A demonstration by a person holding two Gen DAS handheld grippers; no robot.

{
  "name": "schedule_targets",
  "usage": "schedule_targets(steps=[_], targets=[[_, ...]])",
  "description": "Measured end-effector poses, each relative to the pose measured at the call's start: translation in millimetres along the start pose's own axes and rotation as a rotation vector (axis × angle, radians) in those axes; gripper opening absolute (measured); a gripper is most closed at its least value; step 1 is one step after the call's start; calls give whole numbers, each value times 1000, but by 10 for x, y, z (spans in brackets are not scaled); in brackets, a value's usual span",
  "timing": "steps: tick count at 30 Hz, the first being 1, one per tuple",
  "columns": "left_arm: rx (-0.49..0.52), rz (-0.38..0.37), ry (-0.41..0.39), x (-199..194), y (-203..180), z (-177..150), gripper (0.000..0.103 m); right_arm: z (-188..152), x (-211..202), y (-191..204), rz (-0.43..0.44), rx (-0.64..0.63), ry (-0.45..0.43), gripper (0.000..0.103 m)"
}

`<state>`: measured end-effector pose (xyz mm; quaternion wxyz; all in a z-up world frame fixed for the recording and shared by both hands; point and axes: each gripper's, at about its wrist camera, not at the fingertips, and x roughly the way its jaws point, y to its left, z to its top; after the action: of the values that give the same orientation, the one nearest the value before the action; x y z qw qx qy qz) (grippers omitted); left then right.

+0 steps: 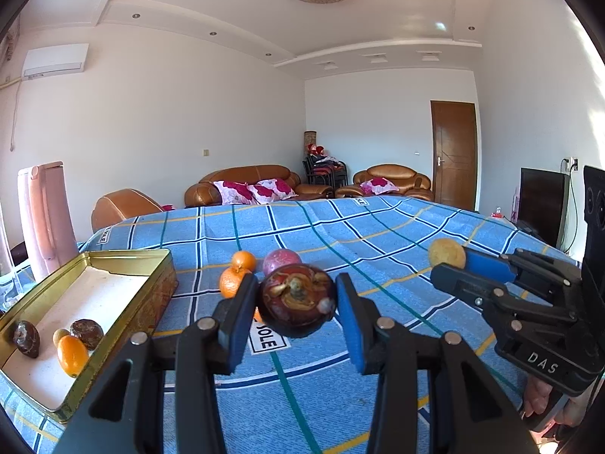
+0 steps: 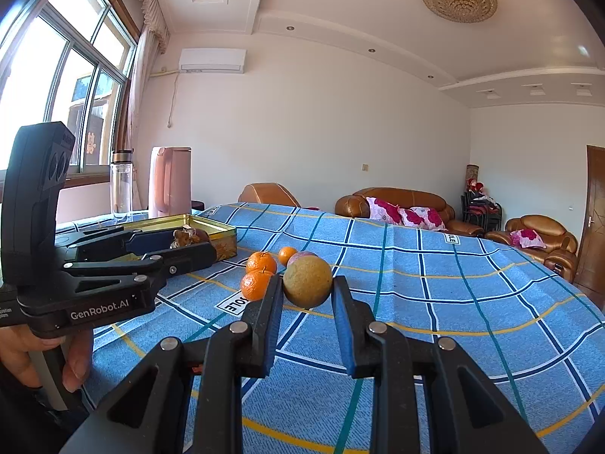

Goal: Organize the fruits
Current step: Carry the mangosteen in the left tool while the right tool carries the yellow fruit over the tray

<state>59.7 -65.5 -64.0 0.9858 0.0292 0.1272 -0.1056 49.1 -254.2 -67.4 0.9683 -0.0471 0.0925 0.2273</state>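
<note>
My left gripper (image 1: 297,304) is shut on a dark red mangosteen (image 1: 297,300) and holds it above the blue checked cloth. My right gripper (image 2: 307,291) is shut on a round yellow-brown fruit (image 2: 307,282); it also shows in the left wrist view (image 1: 447,252). A gold tin (image 1: 113,265) at the left holds two dark mangosteens (image 1: 86,333), an orange fruit (image 1: 72,355) and a small yellow fruit (image 1: 60,336). Loose on the cloth lie three oranges (image 2: 261,263) and a purple-pink fruit (image 1: 281,260).
A pink kettle (image 2: 169,181) and a clear bottle (image 2: 121,185) stand behind the tin (image 2: 223,231). The blue checked cloth (image 2: 453,302) covers the table. Brown sofas (image 1: 249,185) stand beyond the far edge; a dark screen (image 1: 542,204) is at the right.
</note>
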Motion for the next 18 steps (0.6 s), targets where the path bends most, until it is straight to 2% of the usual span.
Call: schedule_targets(steps=[11, 18], targets=[[-18, 24, -13, -80, 143, 33, 44, 101, 56, 158, -5, -20, 23, 28], [-6, 52, -31, -157, 209, 74, 44, 183, 118, 277, 21, -26, 35, 28]])
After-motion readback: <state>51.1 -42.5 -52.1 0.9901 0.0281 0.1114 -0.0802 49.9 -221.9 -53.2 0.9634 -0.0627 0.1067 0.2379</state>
